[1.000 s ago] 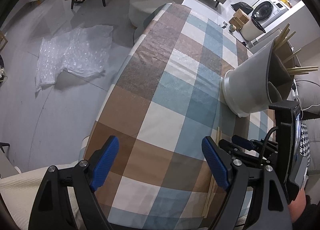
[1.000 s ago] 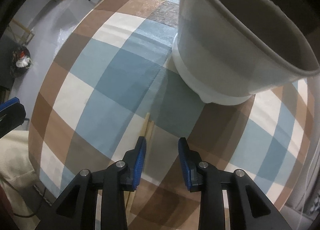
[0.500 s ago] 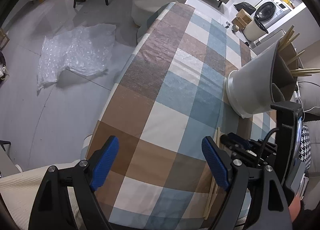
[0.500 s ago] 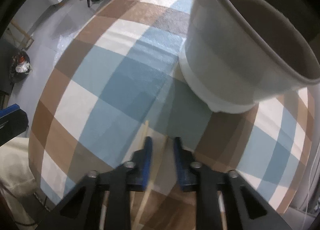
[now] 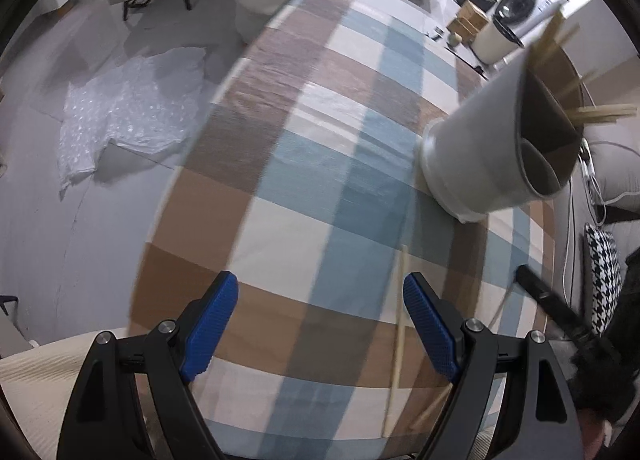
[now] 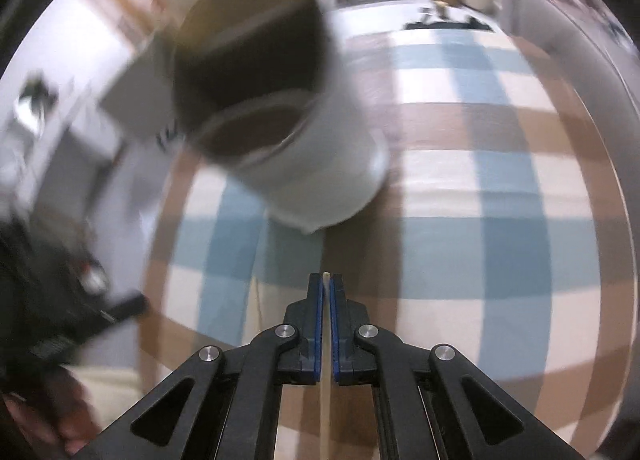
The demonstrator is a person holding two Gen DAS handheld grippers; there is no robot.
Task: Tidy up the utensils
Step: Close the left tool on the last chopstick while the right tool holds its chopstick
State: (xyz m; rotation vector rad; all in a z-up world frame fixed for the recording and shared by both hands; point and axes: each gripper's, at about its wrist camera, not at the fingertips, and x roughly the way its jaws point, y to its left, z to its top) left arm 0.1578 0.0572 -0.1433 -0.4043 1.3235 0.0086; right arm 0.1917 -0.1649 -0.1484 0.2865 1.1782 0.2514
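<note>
The right gripper (image 6: 326, 300) is clamped on a chopstick (image 6: 325, 400), near the holder (image 6: 320, 163) on the checked cloth (image 6: 500, 240). The left gripper (image 5: 320, 324) stands wide apart, empty; another chopstick (image 5: 398, 340) lies near the holder, beside its right finger.

The tablecloth (image 5: 304, 163) was checked in blue, brown and cream, the utensil holder (image 5: 480, 155) was pale grey with a dark inside and held light wooden chopsticks (image 5: 600, 113), both grippers had black frames with blue pads (image 5: 210, 326), and a houndstooth cushion (image 5: 604, 280) was black and white.
</note>
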